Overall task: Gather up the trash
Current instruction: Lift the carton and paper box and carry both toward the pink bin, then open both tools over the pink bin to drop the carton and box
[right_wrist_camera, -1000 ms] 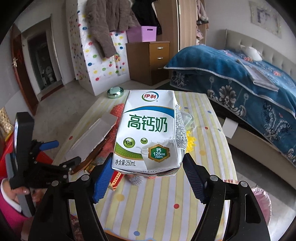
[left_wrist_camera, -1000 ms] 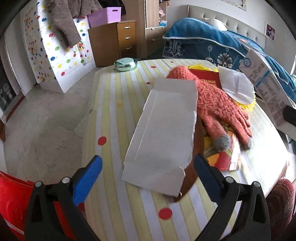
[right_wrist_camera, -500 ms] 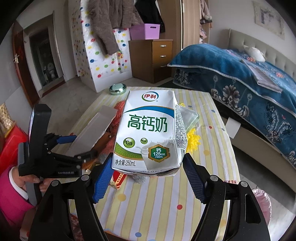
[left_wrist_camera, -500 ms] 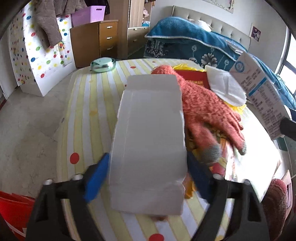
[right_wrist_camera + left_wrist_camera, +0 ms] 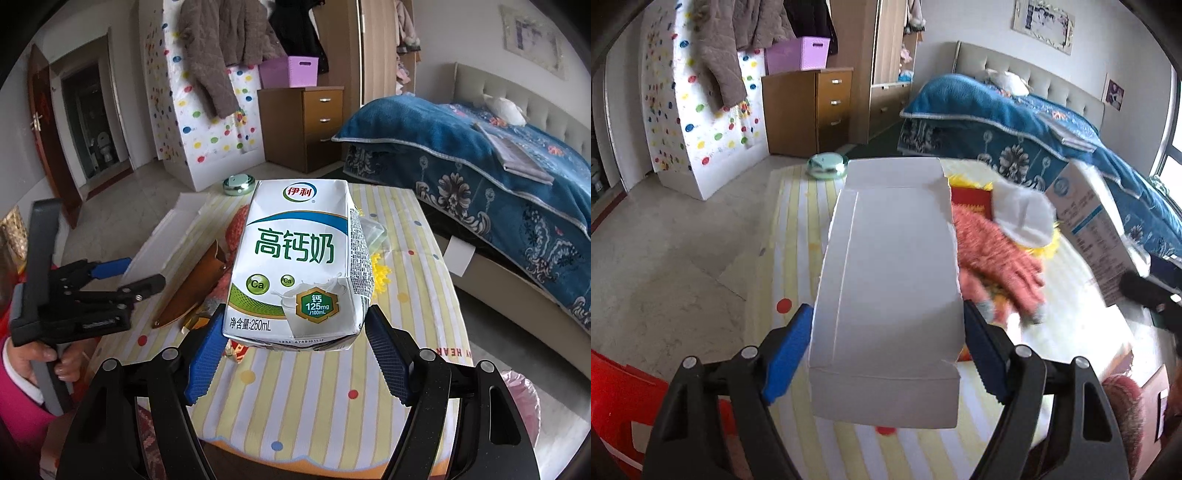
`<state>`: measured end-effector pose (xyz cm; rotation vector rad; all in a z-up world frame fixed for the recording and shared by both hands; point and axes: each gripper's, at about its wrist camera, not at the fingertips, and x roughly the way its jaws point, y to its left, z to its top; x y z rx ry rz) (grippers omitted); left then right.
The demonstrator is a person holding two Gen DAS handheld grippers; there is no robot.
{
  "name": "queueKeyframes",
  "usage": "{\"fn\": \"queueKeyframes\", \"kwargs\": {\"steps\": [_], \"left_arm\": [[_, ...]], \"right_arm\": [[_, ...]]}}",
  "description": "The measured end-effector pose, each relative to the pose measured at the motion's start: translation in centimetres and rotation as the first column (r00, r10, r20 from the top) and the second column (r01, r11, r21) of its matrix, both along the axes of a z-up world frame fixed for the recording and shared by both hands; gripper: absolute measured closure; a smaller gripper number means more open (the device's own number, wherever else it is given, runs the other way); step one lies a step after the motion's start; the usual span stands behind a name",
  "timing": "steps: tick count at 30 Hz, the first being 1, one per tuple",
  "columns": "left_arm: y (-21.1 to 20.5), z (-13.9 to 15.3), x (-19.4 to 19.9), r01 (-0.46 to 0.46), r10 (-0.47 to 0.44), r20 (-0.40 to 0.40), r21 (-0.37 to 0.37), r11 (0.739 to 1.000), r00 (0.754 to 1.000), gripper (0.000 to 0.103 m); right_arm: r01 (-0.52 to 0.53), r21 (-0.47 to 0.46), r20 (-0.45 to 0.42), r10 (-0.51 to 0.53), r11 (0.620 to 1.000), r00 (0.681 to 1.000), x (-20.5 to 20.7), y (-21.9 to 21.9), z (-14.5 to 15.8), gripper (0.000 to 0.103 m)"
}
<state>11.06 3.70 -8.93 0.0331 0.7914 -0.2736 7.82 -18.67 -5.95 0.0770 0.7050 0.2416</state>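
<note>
A flattened white cardboard box (image 5: 890, 266) sits between the blue pads of my left gripper (image 5: 886, 332), which is shut on its long edges and holds it lifted and tilted above the striped table (image 5: 798, 229). In the right wrist view the same box (image 5: 173, 236) shows side-on in the left gripper (image 5: 136, 274), held by a person's hand (image 5: 40, 354). My right gripper (image 5: 295, 325) is shut on a white, green and blue milk carton (image 5: 295, 258), held up over the table. The carton (image 5: 1086, 229) also appears at the right of the left wrist view.
On the table lie an orange knit glove (image 5: 993, 258), a white folded mask (image 5: 1019, 214), a red packet, yellow scraps and a round green tin (image 5: 827, 166). A brown sheath (image 5: 192, 291) lies under the box. A red bin (image 5: 620, 398) stands low left; a bed (image 5: 480, 158) stands right.
My left gripper went from open around the white box to shut on it, and raised it off the table. The right gripper with the milk carton stayed still.
</note>
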Motion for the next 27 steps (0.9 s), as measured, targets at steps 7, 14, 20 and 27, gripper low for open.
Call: {"fn": "queueKeyframes", "kwargs": {"steps": [7,14,20,27], "left_arm": [[-3.9,2.6,-3.6,0.039,-0.037,0.062,-0.026,0.999,0.997,0.025],[-10.4,3.2,-6.3,0.165,-0.162,0.098,-0.022,0.986,0.982,0.025],[-15.7,2.8,-7.8,0.278,-0.275,0.101,-0.024,0.96,0.956,0.025],[-22.3,2.5,-8.7,0.396,-0.392,0.1,-0.021,0.918,0.914,0.025]], "right_arm": [[0.05,0.003,0.011,-0.05,0.999,0.999,-2.3,-2.3,0.1,0.03],[0.152,0.011,0.005,-0.152,0.988,0.988,-5.6,-6.9,-0.4,0.03],[0.252,0.021,-0.005,-0.252,0.967,0.968,-8.6,-11.7,-1.2,0.03],[0.374,0.021,-0.037,-0.373,0.927,0.927,-12.1,-17.4,-2.8,0.03]]}}
